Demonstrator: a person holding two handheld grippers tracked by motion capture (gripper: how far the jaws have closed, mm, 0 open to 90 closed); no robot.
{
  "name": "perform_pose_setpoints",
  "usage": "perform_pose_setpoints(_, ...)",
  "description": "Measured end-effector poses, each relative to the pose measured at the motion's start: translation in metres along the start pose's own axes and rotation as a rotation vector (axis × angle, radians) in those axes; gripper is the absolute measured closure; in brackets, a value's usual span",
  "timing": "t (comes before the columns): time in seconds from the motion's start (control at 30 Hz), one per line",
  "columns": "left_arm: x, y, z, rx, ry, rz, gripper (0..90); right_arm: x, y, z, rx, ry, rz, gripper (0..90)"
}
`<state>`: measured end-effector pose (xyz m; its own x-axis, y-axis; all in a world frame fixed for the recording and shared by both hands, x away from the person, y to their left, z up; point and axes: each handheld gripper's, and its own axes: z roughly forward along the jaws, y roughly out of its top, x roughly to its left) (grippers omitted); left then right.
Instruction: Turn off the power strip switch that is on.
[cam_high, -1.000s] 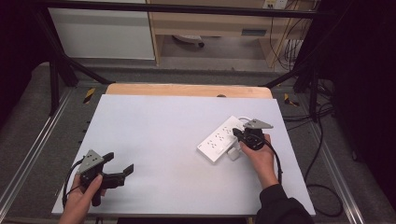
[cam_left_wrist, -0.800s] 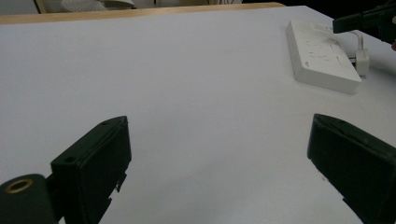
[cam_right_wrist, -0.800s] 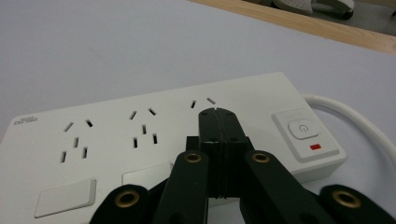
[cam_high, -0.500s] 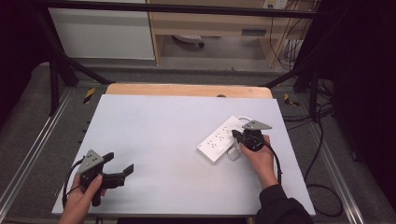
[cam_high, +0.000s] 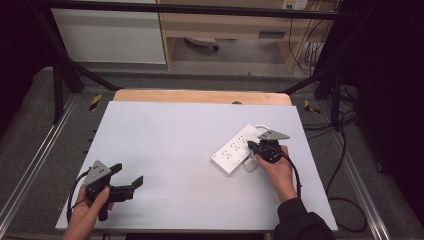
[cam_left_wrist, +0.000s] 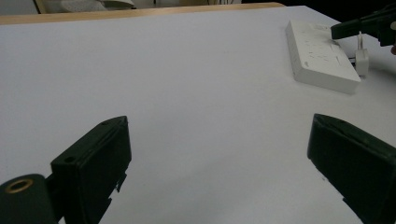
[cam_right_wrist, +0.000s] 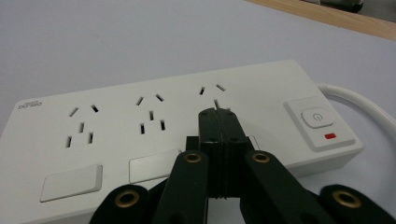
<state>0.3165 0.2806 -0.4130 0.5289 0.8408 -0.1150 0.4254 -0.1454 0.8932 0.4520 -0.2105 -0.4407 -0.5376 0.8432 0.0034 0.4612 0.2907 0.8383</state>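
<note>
A person stood at a table covered by a white sheet (cam_high: 175, 145), holding a gripper in each hand. A white power strip (cam_high: 235, 151) lay at an angle on the right side of the sheet, its white cord (cam_right_wrist: 359, 105) running off from the end with the power switch (cam_right_wrist: 317, 119). The right gripper (cam_high: 251, 147) hovered over the near edge of the strip, jaws pressed together with nothing between them; in the right gripper view their tips sat right above the sockets, though contact could not be made out. A small white plug (cam_left_wrist: 361, 59) stood just beside the strip by that gripper. The left gripper (cam_high: 126, 181) rested near the sheet's front left corner, well apart from the strip, jaws spread wide and empty.
</note>
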Motion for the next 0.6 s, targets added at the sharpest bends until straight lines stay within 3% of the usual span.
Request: perform_pose_setpoints(0.6,0.0000,0.0000,0.0000,0.000,0.000,0.000,6.2,0.0003,-0.0017,0.0015,0.006,0.004,-0.007,90.0)
